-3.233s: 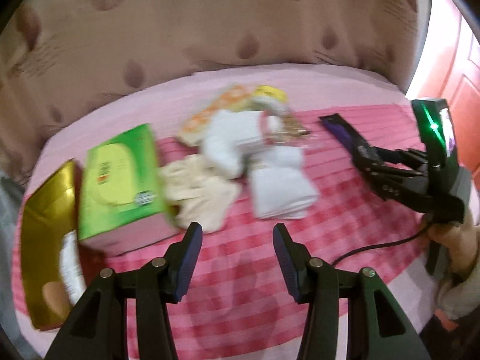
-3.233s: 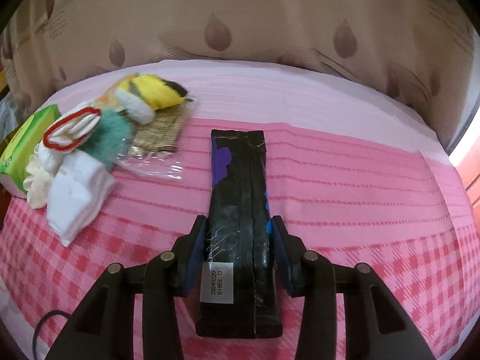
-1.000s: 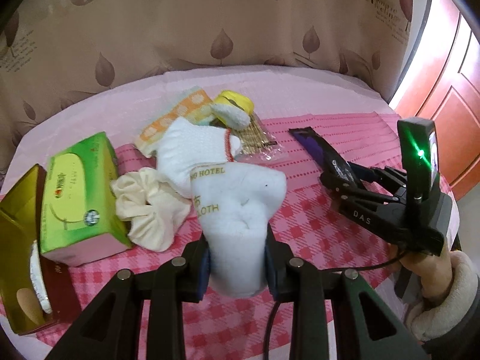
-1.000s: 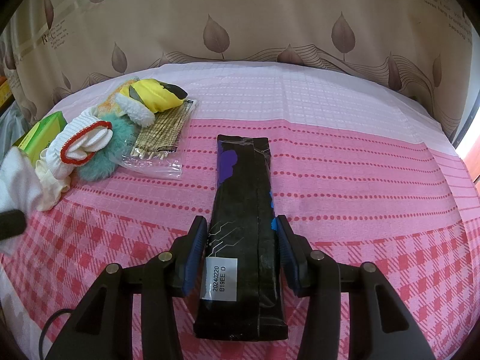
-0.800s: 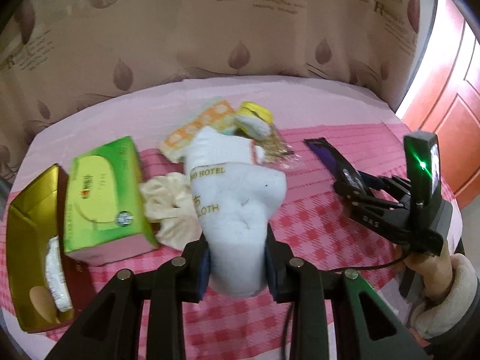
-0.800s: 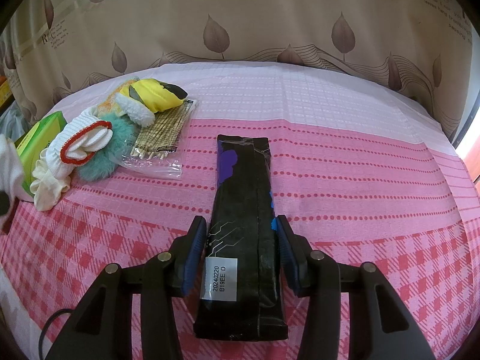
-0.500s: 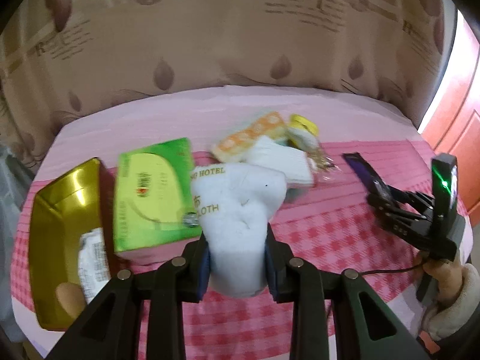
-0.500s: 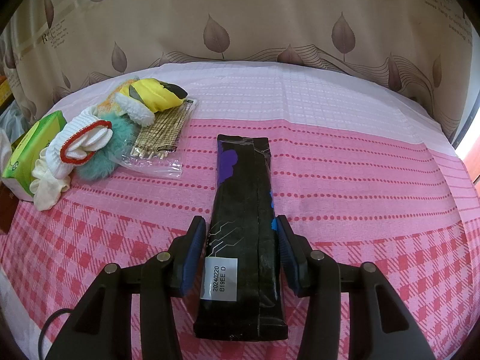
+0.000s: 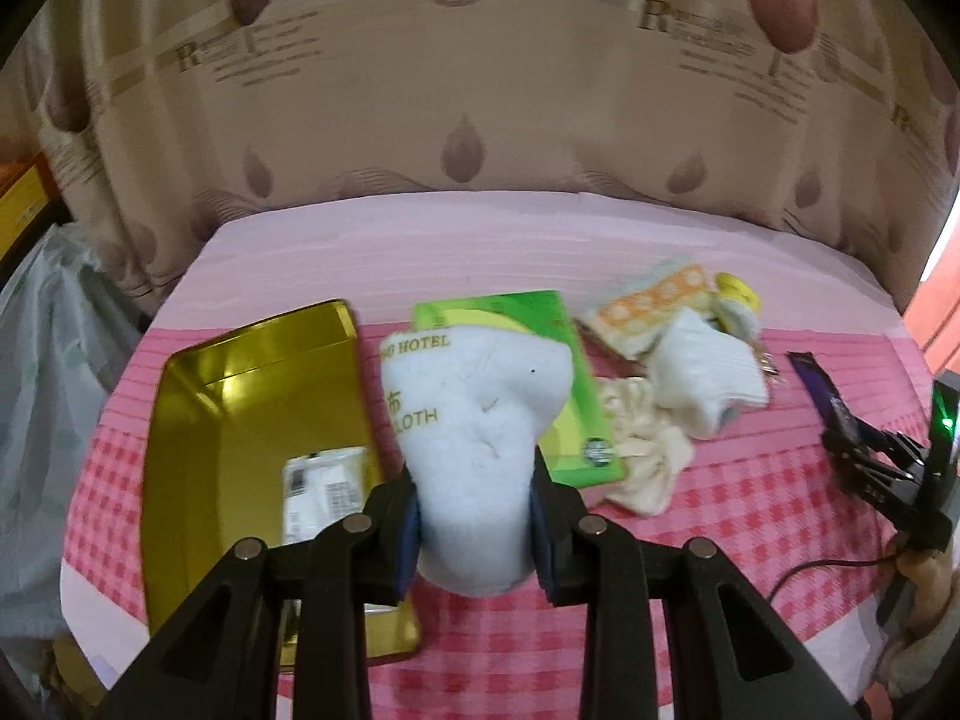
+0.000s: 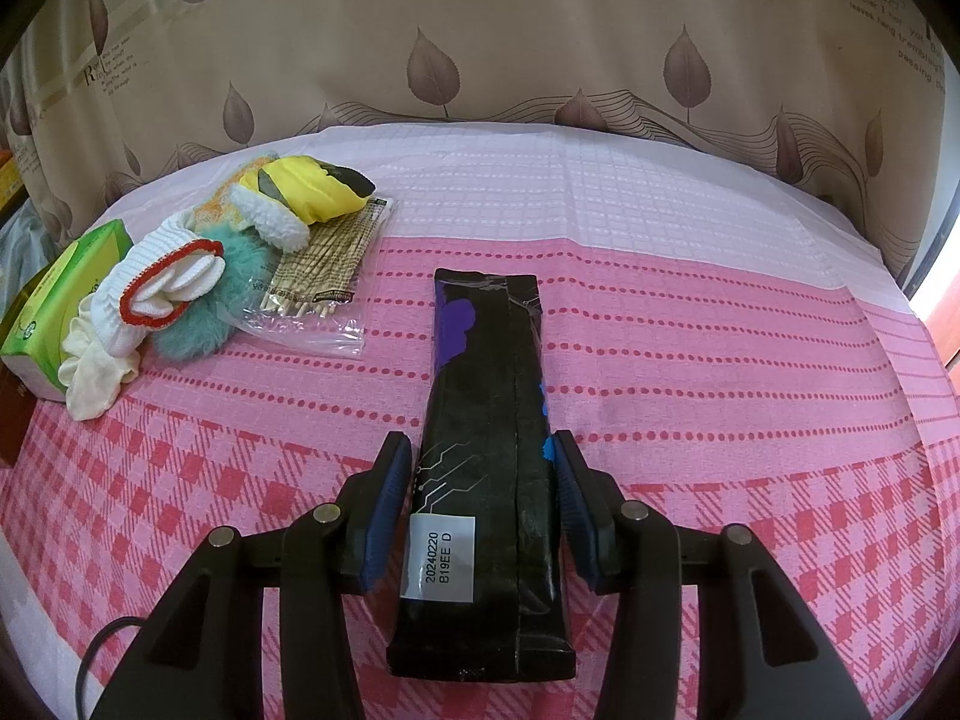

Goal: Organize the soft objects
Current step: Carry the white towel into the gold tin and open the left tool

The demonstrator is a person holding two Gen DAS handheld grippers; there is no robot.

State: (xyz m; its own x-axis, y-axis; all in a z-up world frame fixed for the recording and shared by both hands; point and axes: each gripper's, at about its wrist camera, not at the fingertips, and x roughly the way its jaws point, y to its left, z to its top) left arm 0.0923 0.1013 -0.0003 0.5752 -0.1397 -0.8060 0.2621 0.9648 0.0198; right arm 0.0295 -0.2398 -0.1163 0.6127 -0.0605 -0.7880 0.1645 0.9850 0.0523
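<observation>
My left gripper [image 9: 474, 510] is shut on a white folded cloth [image 9: 474, 408] printed with "HOTEL" and "CLOTH", held up above the table just right of an open gold tin [image 9: 198, 408]. The remaining soft items lie in a pile to the right: a white sock [image 9: 702, 372], a cream cloth [image 9: 648, 462] and an orange-patterned cloth [image 9: 648, 300]. My right gripper [image 10: 483, 468] is shut on a long black packet [image 10: 486, 372] over the pink tablecloth. The right wrist view shows a yellow plush [image 10: 312, 192], a red-rimmed white sock [image 10: 162, 282] and a teal fluffy piece [image 10: 204, 324].
A green tissue box [image 9: 570, 372] lies between the gold tin and the pile. The tin holds a white packet [image 9: 318, 480]. A clear bag of sticks [image 10: 318, 276] lies by the plush. A curtain hangs behind the table. A grey bag [image 9: 48, 360] sits off the left edge.
My left gripper has carried the white cloth leftward, away from the pile and across the green box toward the gold tin. The right gripper and its black packet have stayed still.
</observation>
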